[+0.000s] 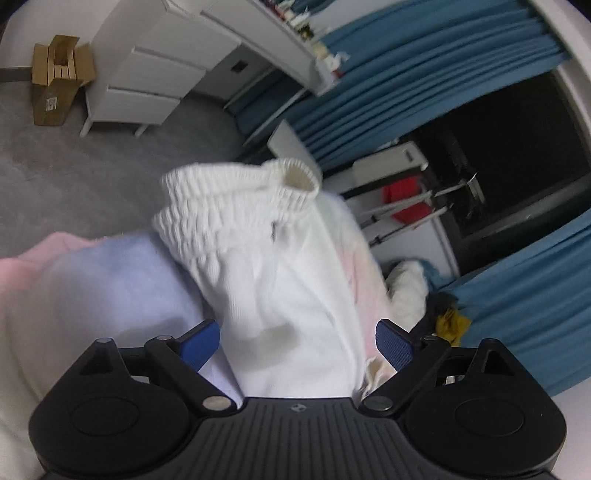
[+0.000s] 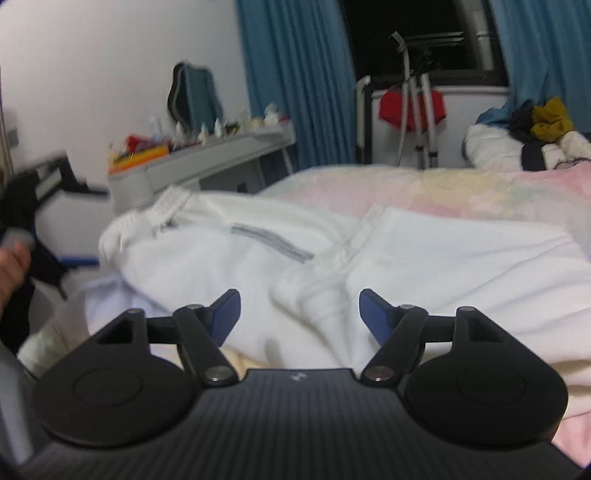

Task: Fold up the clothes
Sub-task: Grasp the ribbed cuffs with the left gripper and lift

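Blue-padded hand-held gripper (image 2: 300,314), jaws apart

This was a bedroom in a home. A bed (image 2: 461,192) with a soft pink cover filled the middle, and white clothes (image 2: 369,251) lay on it. Blue curtains (image 2: 295,74) hung by a dark window (image 2: 417,22). A white set of drawers (image 1: 147,81) stood on the grey carpet (image 1: 74,162), next to a brown box (image 1: 55,81). A shelf (image 2: 207,151) held many small things. More clothes sat in a heap (image 2: 535,136).
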`<state>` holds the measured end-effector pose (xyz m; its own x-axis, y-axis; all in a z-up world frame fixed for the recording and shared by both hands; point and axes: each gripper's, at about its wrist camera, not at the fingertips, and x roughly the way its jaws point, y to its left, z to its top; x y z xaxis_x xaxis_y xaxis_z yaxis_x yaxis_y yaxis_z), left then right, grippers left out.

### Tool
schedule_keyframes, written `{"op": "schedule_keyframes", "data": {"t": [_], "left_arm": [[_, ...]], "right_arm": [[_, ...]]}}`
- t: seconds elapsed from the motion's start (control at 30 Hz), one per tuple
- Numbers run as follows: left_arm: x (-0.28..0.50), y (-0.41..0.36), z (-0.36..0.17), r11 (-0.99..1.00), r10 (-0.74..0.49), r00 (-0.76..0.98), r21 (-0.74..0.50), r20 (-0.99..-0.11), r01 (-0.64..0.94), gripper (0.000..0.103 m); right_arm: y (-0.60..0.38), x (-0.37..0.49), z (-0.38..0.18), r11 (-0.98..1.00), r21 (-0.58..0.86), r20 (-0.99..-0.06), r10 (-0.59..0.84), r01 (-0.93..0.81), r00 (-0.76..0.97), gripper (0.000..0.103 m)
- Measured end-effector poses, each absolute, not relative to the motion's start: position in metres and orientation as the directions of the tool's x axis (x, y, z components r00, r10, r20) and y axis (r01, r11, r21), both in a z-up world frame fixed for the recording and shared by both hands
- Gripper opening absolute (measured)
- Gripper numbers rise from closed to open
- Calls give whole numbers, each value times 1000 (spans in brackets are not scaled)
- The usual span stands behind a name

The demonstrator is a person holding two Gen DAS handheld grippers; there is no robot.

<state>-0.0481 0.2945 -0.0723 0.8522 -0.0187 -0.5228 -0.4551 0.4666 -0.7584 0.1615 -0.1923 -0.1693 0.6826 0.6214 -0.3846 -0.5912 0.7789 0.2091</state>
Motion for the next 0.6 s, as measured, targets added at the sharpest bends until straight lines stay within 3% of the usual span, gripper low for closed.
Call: {"op": "schedule_keyframes", "data": {"t": [0.1,0.27,0.37,0.47,0.5,0.6], "left_arm": [[-35,298,-84,442,-37,838,-761,-545,-475,93],[-12,312,-101,383,50,820,-748,-570,-543,90],[-1,323,-113,332,73,821,-762,-566,-555,89],[10,331,-124,303,70,826,-777,-560,-552,80],[14,332,-125,310,72,821,-769,-567,-559,77],[28,332,-120,408,110,781,-689,-615,-600,42]], "right_arm": [[-203,165,-159,825,187,-365,562,-533,742,73],[-231,184,-158,919,146,-350,394,-366,850,73],[-242,208,-180,943,165,-436,332,-288,836,73],[-238,225,-211,949,148,-535,313,-278,785,74],[-234,226,-219,950,127,-550,308,-287,776,75],[-225,223,-218,945,102,-549,313,-310,775,75]]}}
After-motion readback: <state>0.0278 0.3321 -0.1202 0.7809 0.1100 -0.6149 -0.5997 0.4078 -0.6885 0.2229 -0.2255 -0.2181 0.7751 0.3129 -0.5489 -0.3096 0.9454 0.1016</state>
